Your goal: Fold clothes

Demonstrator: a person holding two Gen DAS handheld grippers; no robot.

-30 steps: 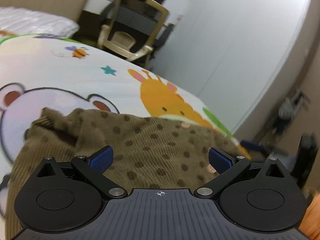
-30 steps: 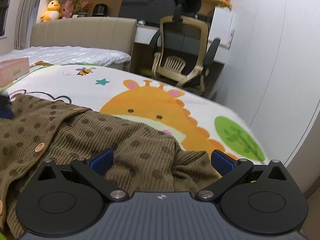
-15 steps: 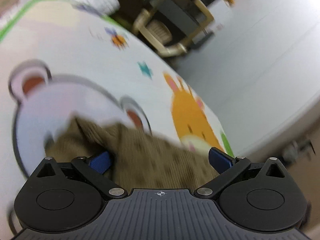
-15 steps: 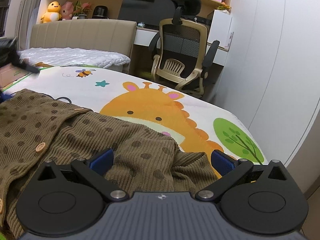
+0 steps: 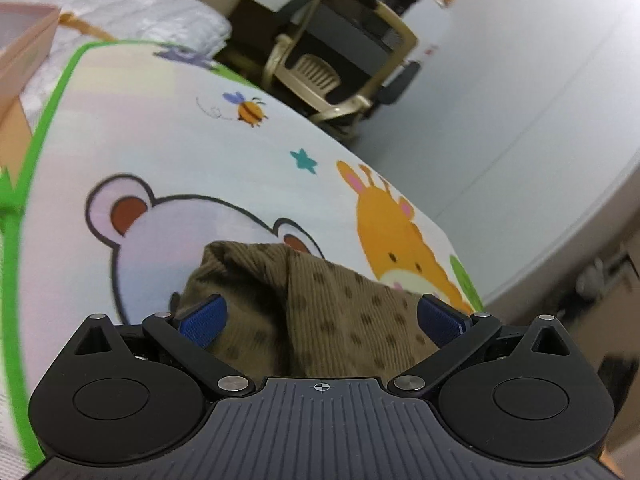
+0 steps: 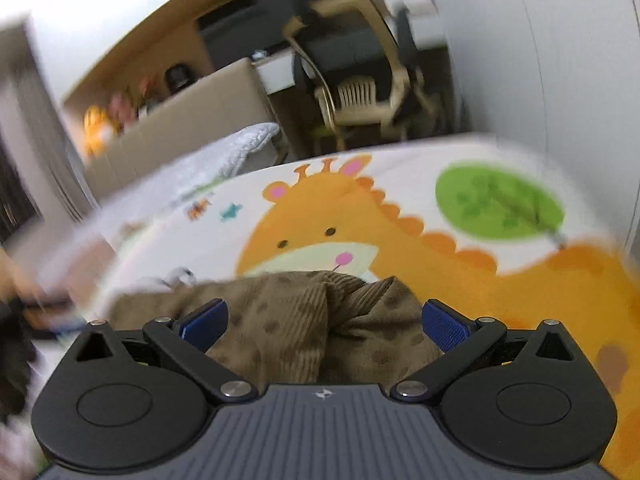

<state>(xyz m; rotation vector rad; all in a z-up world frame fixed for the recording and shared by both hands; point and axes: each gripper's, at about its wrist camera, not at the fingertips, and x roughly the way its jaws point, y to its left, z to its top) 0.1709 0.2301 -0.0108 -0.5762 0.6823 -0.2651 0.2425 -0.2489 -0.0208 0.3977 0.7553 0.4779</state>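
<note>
The soft, limp brown cardigan (image 5: pixel 320 304) is lying bunched on the bed (image 5: pixel 180 152) between both grippers' spread, empty fingers (image 5: pixel 202 316), its edges likeliest offering purchase.

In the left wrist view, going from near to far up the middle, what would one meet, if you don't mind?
Left gripper → brown dotted garment → bear print → star print → bee print → office chair.

L gripper (image 5: pixel 319 316) wide open, blue pads (image 5: pixel 202 320) spread far apart, cam tilted, pointing fwd and down. R gripper (image 6: pixel 324 322) also wide open, pads (image 6: pixel 442 326) well apart, view rolled to one side and blurred.
</note>
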